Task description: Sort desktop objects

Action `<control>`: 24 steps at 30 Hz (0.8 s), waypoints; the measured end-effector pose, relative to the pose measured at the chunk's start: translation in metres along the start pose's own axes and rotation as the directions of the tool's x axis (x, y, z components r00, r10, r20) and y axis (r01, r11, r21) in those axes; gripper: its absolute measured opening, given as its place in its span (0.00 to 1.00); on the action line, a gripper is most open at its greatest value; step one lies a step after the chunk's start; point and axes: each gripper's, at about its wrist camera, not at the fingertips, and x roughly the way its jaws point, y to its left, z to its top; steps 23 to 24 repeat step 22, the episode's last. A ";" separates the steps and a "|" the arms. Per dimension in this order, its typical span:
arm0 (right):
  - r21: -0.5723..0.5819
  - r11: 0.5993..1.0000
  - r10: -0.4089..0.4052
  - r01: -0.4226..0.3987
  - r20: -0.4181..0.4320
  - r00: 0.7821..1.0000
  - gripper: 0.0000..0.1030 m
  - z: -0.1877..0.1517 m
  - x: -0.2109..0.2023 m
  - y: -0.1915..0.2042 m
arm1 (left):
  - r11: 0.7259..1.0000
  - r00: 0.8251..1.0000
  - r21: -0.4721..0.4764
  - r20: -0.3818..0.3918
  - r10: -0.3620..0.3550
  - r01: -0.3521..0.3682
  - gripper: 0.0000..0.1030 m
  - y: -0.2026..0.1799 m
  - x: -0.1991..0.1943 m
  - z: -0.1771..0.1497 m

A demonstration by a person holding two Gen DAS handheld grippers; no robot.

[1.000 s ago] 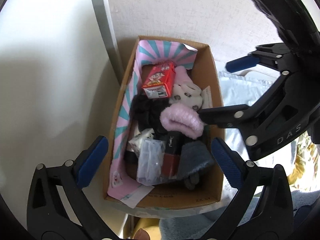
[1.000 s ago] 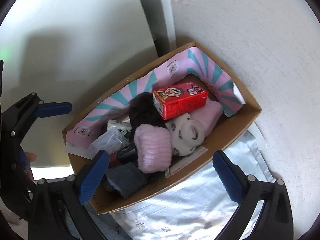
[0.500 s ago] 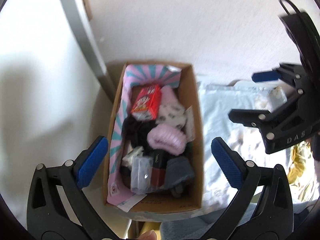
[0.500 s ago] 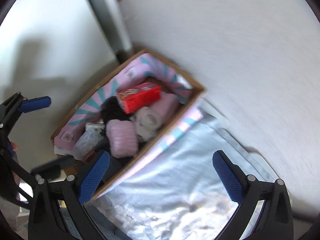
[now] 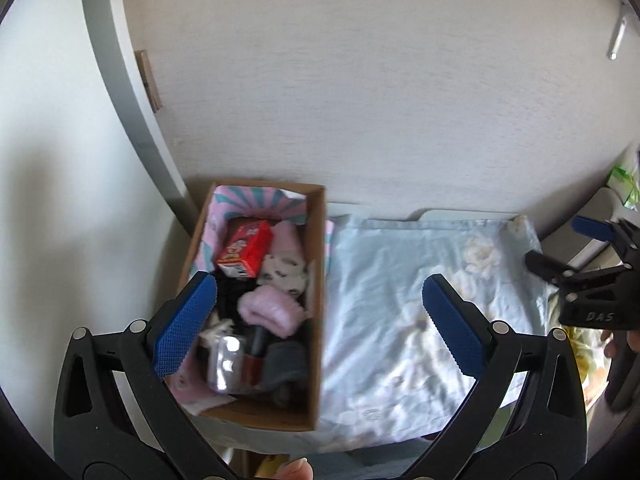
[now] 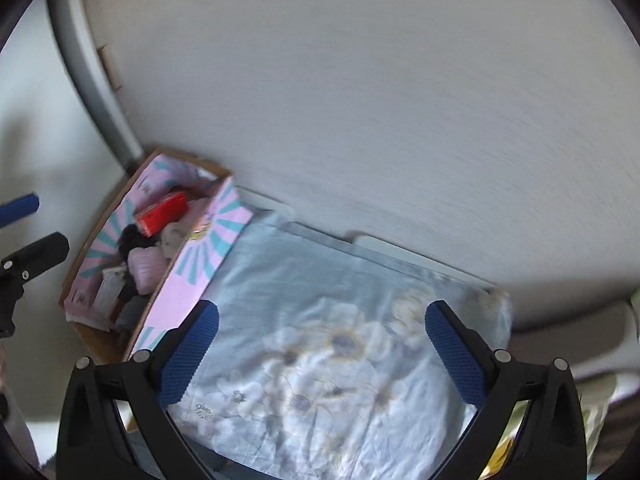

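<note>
The left gripper (image 5: pixel 320 324) is hanging with its blue pads spread wide and nothing between them; a fingertip (image 5: pixel 294 471) is showing at the bottom edge of its view. The right gripper (image 6: pixel 320 350) is likewise gaping, empty, over the pale blue floral cloth (image 6: pixel 332 344) that is covering the table — in the left wrist view it is sitting off at the right edge (image 5: pixel 588 268), well apart from the box.

At the cloth's left edge, a cardboard box (image 5: pixel 316 320) is standing lengthwise, its far end against the white wall (image 5: pixel 360 100). A pink-and-teal striped liner (image 5: pixel 256 200) is lining it. Packed inside, nearest first: a grey fabric piece (image 5: pixel 286 364), a clear plastic item (image 5: pixel 226 364) and a dark reddish bottle (image 5: pixel 254 356) side by side, then a fluffy pink roll (image 5: pixel 270 310) lying on something black (image 5: pixel 228 298). Beyond those, a white spotted soft thing (image 5: pixel 284 272) is resting just beside a red carton (image 5: pixel 248 248), which is lying tilted toward the box's far end. A pale pink soft piece (image 5: pixel 286 238) is sitting behind it.

A grey post (image 5: pixel 120 92) is running up the wall past the box's far left corner.
</note>
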 end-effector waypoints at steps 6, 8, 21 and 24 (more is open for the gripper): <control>0.159 0.982 -0.117 0.106 0.056 0.992 1.00 -0.033 -0.038 -0.037 | 0.999 0.998 -0.012 0.057 0.035 -0.034 1.00 -0.016 -0.019 0.002; 0.193 0.972 -0.150 0.137 0.058 0.987 1.00 -0.044 -0.047 -0.044 | 0.999 0.997 -0.011 0.069 0.042 -0.041 1.00 -0.021 -0.026 0.002; 0.273 0.949 -0.179 0.157 0.059 0.982 1.00 -0.080 -0.066 -0.041 | 0.999 0.997 0.016 0.071 0.033 -0.034 1.00 -0.045 -0.034 -0.005; 0.271 0.950 -0.180 0.158 0.056 0.982 1.00 -0.081 -0.065 -0.040 | 0.999 0.996 0.026 0.076 0.043 -0.045 1.00 -0.047 -0.034 -0.005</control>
